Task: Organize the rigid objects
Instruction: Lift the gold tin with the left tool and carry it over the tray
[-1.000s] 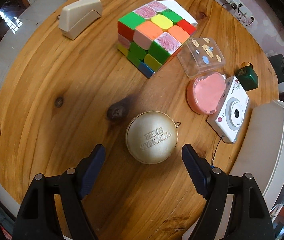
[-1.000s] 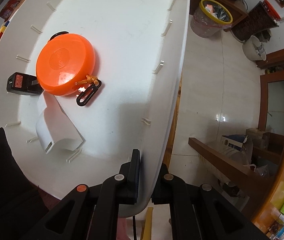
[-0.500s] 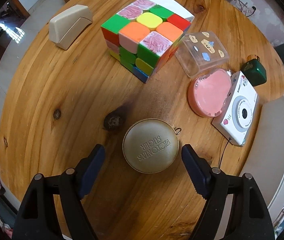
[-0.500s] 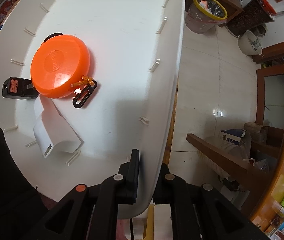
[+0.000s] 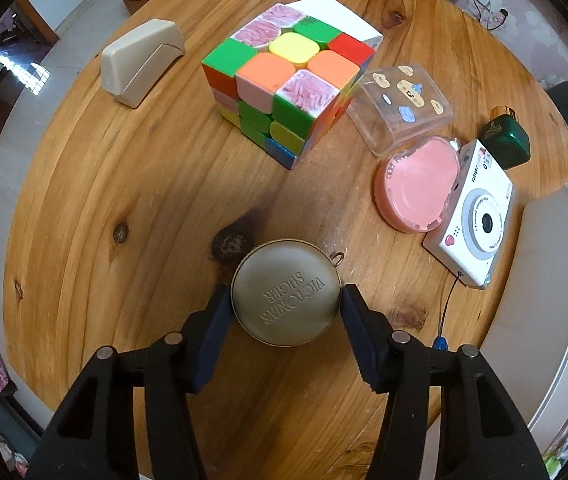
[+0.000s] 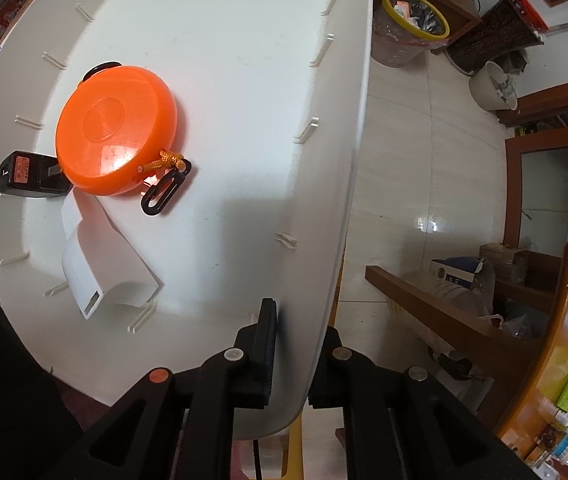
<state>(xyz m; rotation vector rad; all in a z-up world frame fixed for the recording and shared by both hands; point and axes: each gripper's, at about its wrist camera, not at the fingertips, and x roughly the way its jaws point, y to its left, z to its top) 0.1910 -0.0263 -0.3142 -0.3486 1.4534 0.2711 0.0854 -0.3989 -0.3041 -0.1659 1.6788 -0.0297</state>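
Left gripper (image 5: pixel 286 312) is pointing down at the table and its jaws are closing in on the round gold case (image 5: pixel 286 292) sitting low-centre in the frame. Both blue pads look right up against its sides, so I'd call that contact. Just above-left of the case there's a dark knot (image 5: pixel 230 244) in the wooden table (image 5: pixel 124 184).

Further up, a big colourful cube (image 5: pixel 288 92) stands at upper centre, with a beige wedge-shaped box (image 5: pixel 140 60) off to the upper left. To the right of the cube: a clear plastic box (image 5: pixel 400 108), then a pink round tin (image 5: pixel 418 184) touching a white toy camera (image 5: pixel 476 216), and a dark green bottle (image 5: pixel 506 140) near the right edge.

Right gripper (image 6: pixel 296 344) is clamped on the rim of the white tray (image 6: pixel 244 80), one finger inside, one outside. In the tray's left half: an orange disc (image 6: pixel 116 128) with a black clip (image 6: pixel 164 192), a black adapter (image 6: pixel 24 174) peeking from under it, and a white sleeve-like piece (image 6: pixel 100 264) lower down.
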